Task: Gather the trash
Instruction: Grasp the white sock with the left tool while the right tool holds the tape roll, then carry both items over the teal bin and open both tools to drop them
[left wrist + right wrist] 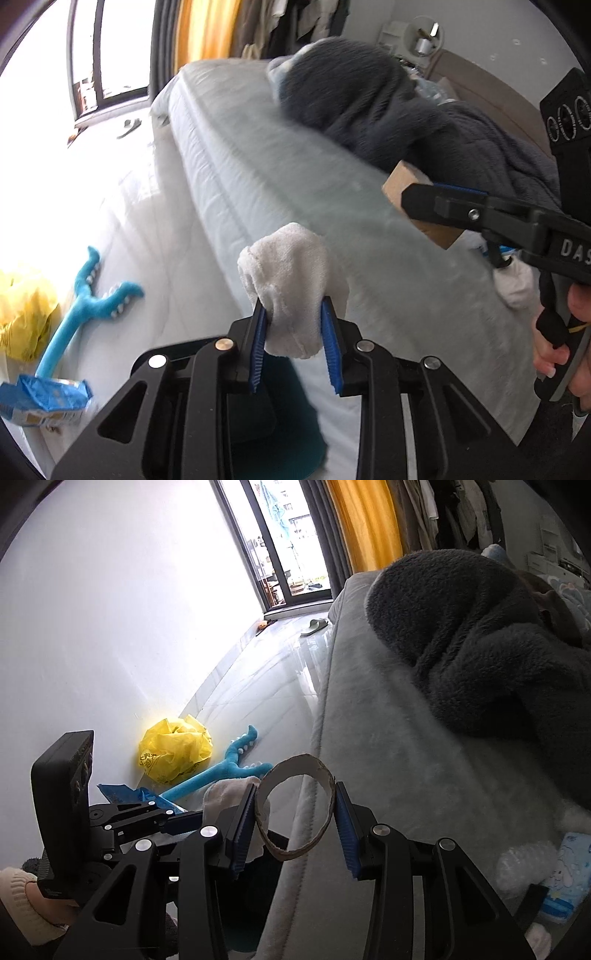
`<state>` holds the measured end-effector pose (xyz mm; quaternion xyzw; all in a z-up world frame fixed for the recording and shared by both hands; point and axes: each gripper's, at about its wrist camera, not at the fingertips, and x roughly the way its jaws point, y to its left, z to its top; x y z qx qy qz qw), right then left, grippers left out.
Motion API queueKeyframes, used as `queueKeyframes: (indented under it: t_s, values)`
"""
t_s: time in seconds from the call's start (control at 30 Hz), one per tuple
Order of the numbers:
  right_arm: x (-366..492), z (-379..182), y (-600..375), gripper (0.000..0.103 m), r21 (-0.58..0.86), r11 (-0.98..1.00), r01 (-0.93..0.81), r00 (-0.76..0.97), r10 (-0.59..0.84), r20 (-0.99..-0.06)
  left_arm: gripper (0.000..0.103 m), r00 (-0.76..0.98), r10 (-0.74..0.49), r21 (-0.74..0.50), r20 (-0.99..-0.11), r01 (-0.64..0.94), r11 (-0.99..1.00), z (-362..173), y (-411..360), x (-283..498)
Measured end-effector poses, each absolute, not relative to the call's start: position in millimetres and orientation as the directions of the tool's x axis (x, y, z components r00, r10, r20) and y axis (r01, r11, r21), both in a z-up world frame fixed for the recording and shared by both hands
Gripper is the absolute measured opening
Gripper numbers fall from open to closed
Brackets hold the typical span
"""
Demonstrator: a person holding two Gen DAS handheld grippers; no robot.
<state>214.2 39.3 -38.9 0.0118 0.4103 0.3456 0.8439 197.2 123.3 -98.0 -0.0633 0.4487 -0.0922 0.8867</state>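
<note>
Holding both pieces clear of the bed, the person has each gripper loaded. Left gripper (295, 328): jaws clamped on a wad of white cloth or tissue (291, 284), pinched at its lower end so the bulk sticks out past the pads. Right gripper (295, 827): jaws pressed on a cardboard tube (295, 808), squeezed across its width, open end facing the cam, prob. so the thin wall doesn't slip. Both point downward w/ loads held over the bed edge.

Just beyond, on the pale floor (258, 686) by the wall: a blue packet (44, 400), a blue toy w/ forked jaws (88, 295), and a crumpled yellow plastic bag (175, 753), likely the place for the trash, tho that's a guess.

Further back, a dark fleece blanket (480, 646) heaped on the grey bed (258, 177), then a balcony door (280, 546) and a yellow curtain (365, 520).
</note>
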Motion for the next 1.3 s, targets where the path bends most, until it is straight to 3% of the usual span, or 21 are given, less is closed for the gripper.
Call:
queueKeyframes:
  t_s: [0.33,0.83,0.93,1.0,1.3]
  values:
    - [199,-67,94,0.042,0.317,0.729,-0.607,0.332,0.595,-0.731,0.031,0.465,-0.191,-0.206,-0.865,0.019,0.978,-136,165,183]
    - [187,-110,157,0.042,0.359,0.698,-0.62,0.199,0.582,-0.788,0.034,0.262,-0.258,-0.296,-0.93,-0.118,0.948,-197,215,166]
    - [186,-121,166,0.042,0.369,0.695,-0.618,0.173,0.578,-0.798,0.04,0.235,-0.274,-0.31,-0.933,-0.132,0.942,-202,221,162]
    - [186,-130,170,0.042,0.372,0.699,-0.611,0.157,0.567,-0.809,0.051,0.228,-0.285,-0.321,-0.931,-0.141,0.936,-203,224,160]
    - [185,-168,185,0.042,0.348,0.73,-0.588,0.108,0.498,-0.861,0.069,0.305,-0.195,-0.254,-0.932,-0.166,0.953,-181,252,148]
